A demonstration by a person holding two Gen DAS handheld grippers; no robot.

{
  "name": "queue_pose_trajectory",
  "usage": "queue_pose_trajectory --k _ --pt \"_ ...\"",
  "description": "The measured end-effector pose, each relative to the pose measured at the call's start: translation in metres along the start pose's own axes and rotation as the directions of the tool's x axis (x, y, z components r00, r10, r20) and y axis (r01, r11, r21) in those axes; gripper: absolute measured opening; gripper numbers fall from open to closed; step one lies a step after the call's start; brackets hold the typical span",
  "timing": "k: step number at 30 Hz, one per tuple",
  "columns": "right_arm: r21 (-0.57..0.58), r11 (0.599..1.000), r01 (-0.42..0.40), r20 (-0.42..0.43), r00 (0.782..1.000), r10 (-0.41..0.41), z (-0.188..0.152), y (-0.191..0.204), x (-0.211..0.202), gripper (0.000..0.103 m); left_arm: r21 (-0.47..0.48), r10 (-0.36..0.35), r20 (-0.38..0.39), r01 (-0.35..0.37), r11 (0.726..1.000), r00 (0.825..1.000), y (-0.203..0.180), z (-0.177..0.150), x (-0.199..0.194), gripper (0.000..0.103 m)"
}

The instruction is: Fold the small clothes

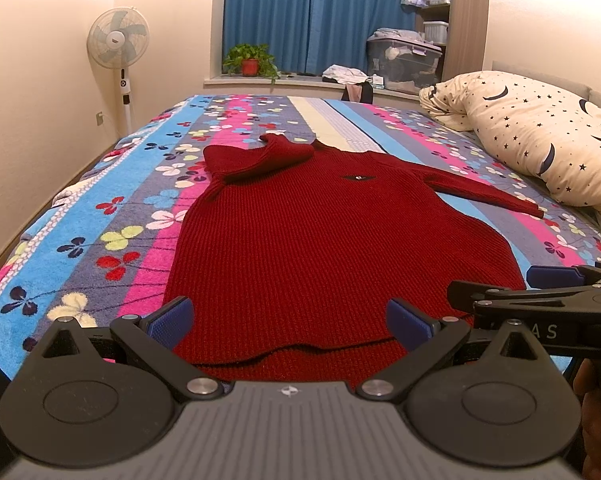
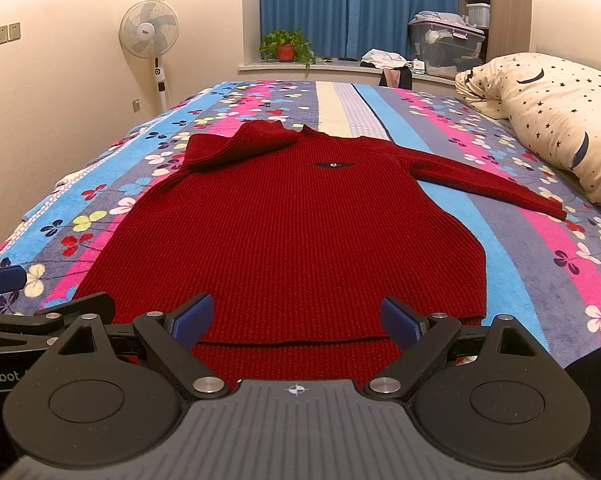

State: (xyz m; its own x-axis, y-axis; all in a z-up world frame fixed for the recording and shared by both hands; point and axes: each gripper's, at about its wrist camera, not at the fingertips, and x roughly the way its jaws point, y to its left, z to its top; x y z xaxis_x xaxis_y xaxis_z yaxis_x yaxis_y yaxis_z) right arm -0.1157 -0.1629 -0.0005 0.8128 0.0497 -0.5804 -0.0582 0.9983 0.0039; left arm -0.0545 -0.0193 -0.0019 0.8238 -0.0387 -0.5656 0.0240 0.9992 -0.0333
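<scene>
A dark red knit sweater (image 1: 332, 232) lies flat on the bed, hem toward me, collar far. Its left sleeve (image 1: 256, 156) is folded over the chest; its right sleeve (image 1: 488, 192) stretches out to the right. The sweater also shows in the right wrist view (image 2: 300, 232). My left gripper (image 1: 290, 320) is open and empty just above the hem. My right gripper (image 2: 296, 320) is open and empty above the hem, close beside the left one; it also shows in the left wrist view (image 1: 540, 292). The left gripper's finger shows at the left edge of the right wrist view (image 2: 4, 278).
The bed has a striped flower-print blanket (image 1: 112, 240). A star-print pillow (image 1: 540, 136) lies at the right. A standing fan (image 1: 118, 40) is by the left wall. A potted plant (image 1: 250, 60) and storage boxes (image 1: 404, 64) sit on the window sill.
</scene>
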Motion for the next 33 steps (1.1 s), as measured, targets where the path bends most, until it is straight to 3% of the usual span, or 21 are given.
queue_pose_trajectory --k 33 --pt "-0.004 1.0 0.004 0.001 1.0 -0.004 -0.0011 0.0001 0.0005 0.091 0.002 0.002 0.003 -0.002 1.0 1.0 -0.0015 -0.0006 -0.0004 0.103"
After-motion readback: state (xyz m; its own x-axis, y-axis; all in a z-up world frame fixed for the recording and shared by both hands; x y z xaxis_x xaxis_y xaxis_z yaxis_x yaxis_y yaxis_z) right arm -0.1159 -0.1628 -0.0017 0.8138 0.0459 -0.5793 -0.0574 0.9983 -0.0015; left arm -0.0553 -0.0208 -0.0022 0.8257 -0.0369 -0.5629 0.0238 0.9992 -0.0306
